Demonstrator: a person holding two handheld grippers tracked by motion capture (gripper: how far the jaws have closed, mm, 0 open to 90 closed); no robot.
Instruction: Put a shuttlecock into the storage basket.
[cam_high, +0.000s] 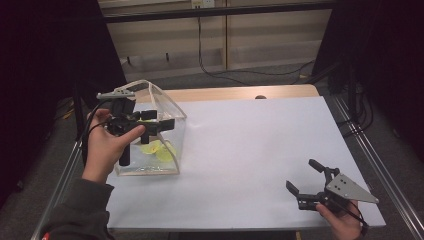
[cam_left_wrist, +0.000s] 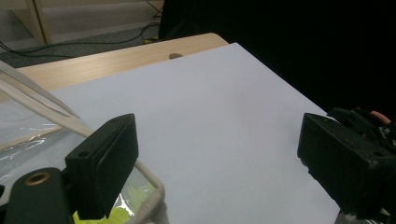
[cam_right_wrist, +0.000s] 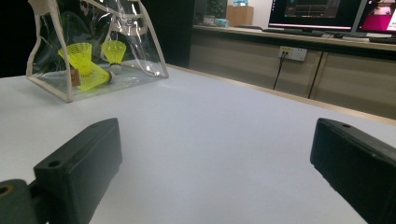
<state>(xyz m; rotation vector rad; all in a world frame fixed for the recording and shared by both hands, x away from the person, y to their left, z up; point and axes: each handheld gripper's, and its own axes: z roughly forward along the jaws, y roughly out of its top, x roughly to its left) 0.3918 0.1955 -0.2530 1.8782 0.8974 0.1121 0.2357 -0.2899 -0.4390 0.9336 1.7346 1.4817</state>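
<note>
Our shuttlecocks (cam_high: 156, 149) sit in the bag (cam_high: 172, 107) at the counter's (cam_high: 250, 150) left edge. Both hand-held grippers gape empty: left (cam_high: 152, 121) at the bag's rim, right (cam_high: 305, 175) idle near the front right corner. We judge little remains

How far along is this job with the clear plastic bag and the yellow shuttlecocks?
Already done, it seems: yellow shuttlecocks lie inside the clear plastic bag with cream trim. In hand: the left claw hovers open at the bag's top edge, gripping nothing. The right claw rests open over the white table. No loose shuttlecocks show there, so perhaps little remains.
</note>
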